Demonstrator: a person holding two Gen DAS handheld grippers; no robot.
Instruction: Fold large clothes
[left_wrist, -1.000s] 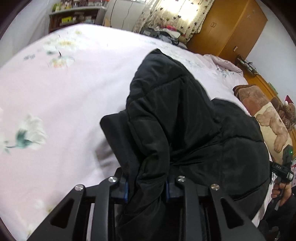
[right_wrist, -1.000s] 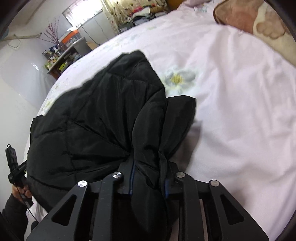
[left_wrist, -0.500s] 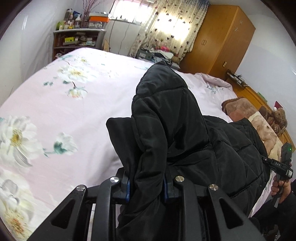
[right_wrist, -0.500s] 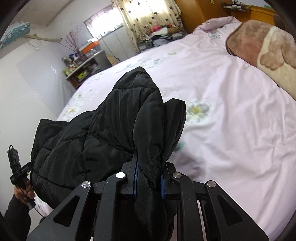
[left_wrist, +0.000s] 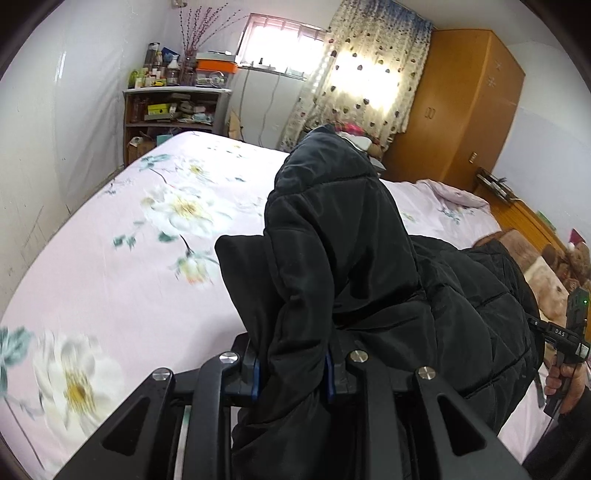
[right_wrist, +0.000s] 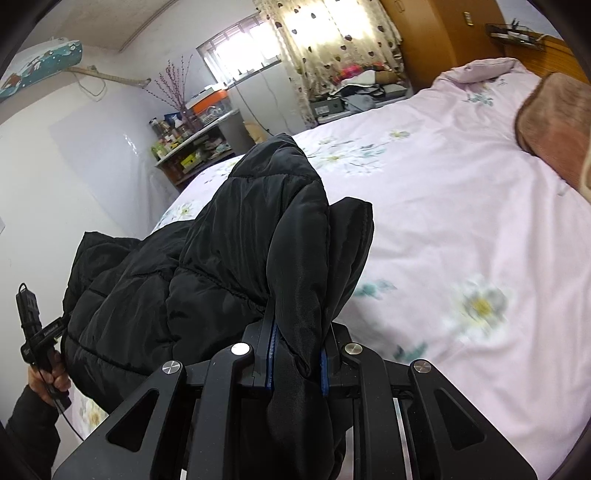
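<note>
Jaws of the left gripper (left_wrist: 293, 373) are clamped on a thick fold of a black quilted puffer jacket (left_wrist: 343, 258), the blue pads pressed into the padding on both sides. From the jaws the jacket rises forward in a tall hump, with a flat flap jutting out just to their left, and the rest of the garment trails off to the right of the jaws, where it hangs over the near edge of the bed (left_wrist: 122, 280). Ahead and to the left of the jaws lies the pink sheet printed with white flowers; beyond it stand a cluttered shelf unit (left_wrist: 173, 110), a patterned curtain (left_wrist: 365, 74) and a wooden wardrobe (left_wrist: 461, 110). Far to the right of the jaws a hand (left_wrist: 565, 380) grips the handle of the other gripper. In the right wrist view, the right gripper (right_wrist: 295, 369) has its jaws closed tight on another bunched fold of the same jacket (right_wrist: 229, 258), fabric filling the gap and spilling down between the fingers. Here the bulk of the jacket spreads to the left of the jaws, lifted off the sheet near them, while bare pink bedding (right_wrist: 461, 221) stretches ahead and to the right. A brown plush blanket (right_wrist: 554, 122) lies at the far right. Low at the left, a sleeved hand (right_wrist: 48, 376) holds the left gripper's handle.
</note>
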